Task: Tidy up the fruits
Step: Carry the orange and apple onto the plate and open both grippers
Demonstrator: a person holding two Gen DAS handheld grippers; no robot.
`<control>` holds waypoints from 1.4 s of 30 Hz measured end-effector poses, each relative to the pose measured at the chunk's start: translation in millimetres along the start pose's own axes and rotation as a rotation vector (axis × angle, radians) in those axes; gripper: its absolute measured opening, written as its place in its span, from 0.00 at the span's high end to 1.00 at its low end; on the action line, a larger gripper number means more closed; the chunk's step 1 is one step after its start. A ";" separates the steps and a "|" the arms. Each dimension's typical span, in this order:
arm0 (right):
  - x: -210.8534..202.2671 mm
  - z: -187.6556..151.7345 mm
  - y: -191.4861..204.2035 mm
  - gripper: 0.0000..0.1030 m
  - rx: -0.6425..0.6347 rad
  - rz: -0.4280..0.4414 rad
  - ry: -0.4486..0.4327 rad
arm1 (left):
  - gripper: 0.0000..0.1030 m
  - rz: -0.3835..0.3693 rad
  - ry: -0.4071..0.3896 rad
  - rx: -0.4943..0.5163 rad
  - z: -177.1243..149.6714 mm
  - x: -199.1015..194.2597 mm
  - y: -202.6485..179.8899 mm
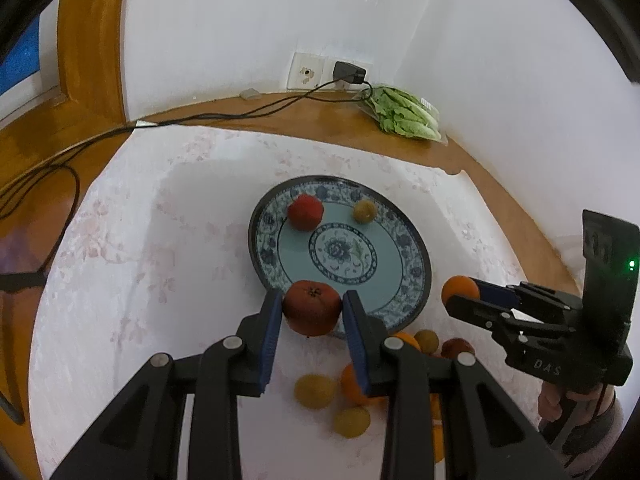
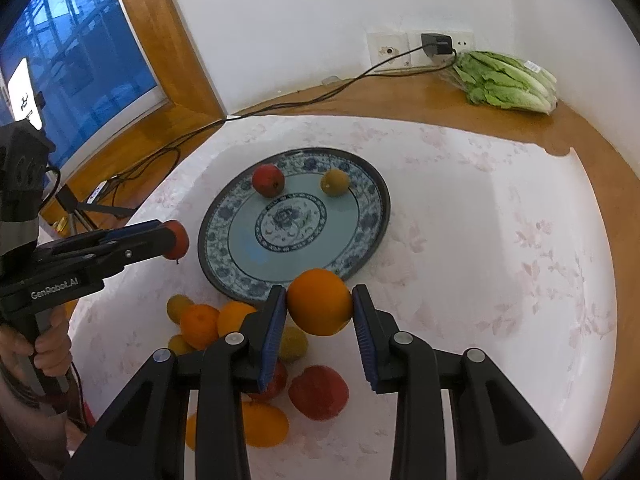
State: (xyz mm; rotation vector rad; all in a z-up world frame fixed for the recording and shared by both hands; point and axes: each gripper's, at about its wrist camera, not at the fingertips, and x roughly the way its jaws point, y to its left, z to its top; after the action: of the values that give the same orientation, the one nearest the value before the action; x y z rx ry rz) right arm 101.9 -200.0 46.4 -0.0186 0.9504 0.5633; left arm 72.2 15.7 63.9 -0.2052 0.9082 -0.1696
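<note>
Resting on plate: apple, plum

White walls meet in a corner behind a wooden table under a pale flowered cloth. To the left a wood-framed window shows blue. A black plug sits in a wall socket, its cable trailing across the table.

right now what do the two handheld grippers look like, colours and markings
Both are matte black plastic with silver rivet pins at the linkages and ribbed blue pads on the fingers. The left gripper carries white "GenRobot.AI" lettering on its side, with dark cables trailing below its handle. The right gripper shows faint "DAS" lettering and an upright black module with a lit green dot. A grey sleeve cuff shows beneath it.
</note>
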 end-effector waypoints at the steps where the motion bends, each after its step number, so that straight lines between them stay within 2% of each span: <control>1: 0.5 2.0 0.9 0.67 -0.002 0.000 -0.002 | 0.69 0.004 0.000 0.004 2.6 1.4 -0.5; 21: 34.2 39.8 3.2 0.67 -0.034 -0.030 -0.021 | 0.69 0.061 -0.003 0.060 34.1 48.3 -6.0; 33: 57.3 46.8 -2.0 0.67 -0.048 -0.058 -0.013 | 0.69 0.098 0.008 0.079 37.9 74.3 -9.0; 42: 65.1 50.6 -2.7 0.67 -0.071 -0.084 -0.014 | 0.69 0.123 -0.008 0.092 39.8 80.0 -10.5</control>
State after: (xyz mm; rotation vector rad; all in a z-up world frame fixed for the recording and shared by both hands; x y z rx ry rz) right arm 171.0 -160.2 25.4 -0.1172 0.9119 0.5188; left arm 151.6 -8.9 29.3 -0.0643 0.8999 -0.0966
